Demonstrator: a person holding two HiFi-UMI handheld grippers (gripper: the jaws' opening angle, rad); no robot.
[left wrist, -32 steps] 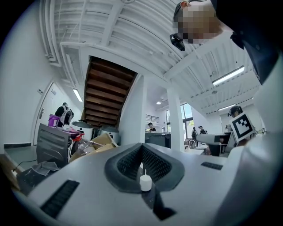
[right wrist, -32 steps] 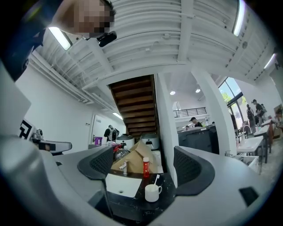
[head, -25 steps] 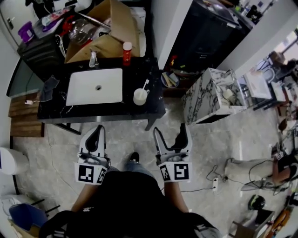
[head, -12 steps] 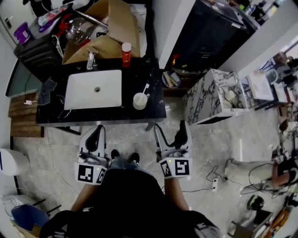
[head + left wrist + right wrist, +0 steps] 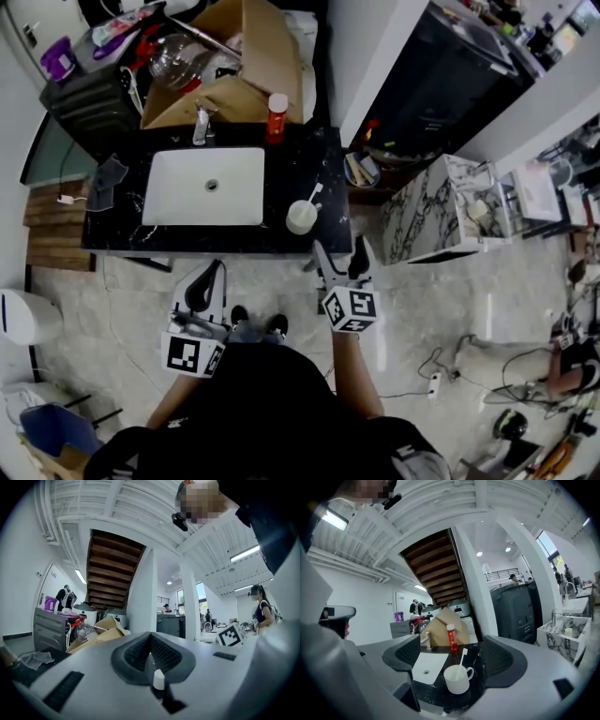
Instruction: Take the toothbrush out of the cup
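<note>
My right gripper (image 5: 340,255) has come forward over the last second. It was level with my left gripper (image 5: 208,281), well back from the cup (image 5: 302,217); now its tips reach the near edge of the worktop (image 5: 281,242), just short of the cup and slightly to its right. My body has closed in too, so the whole worktop sits nearer.

The right fingers (image 5: 502,660) stand wide apart with nothing clamped. Seen along them, the cup sits framed in the gap, with the toothbrush (image 5: 462,658) leaning out of it, head up and tilted away to the right. The toothbrush is still in the cup, and nothing touches it yet.

My left fingers (image 5: 151,652) are pressed together on nothing and hang back, far to the cup's left and nearer to me.

I judge this to be the approach, not yet the grasp. Since the right side is lined up and spread, what remains is to carry on over the cup's rim, close on the handle above it, and lift without tipping the cup.
</note>
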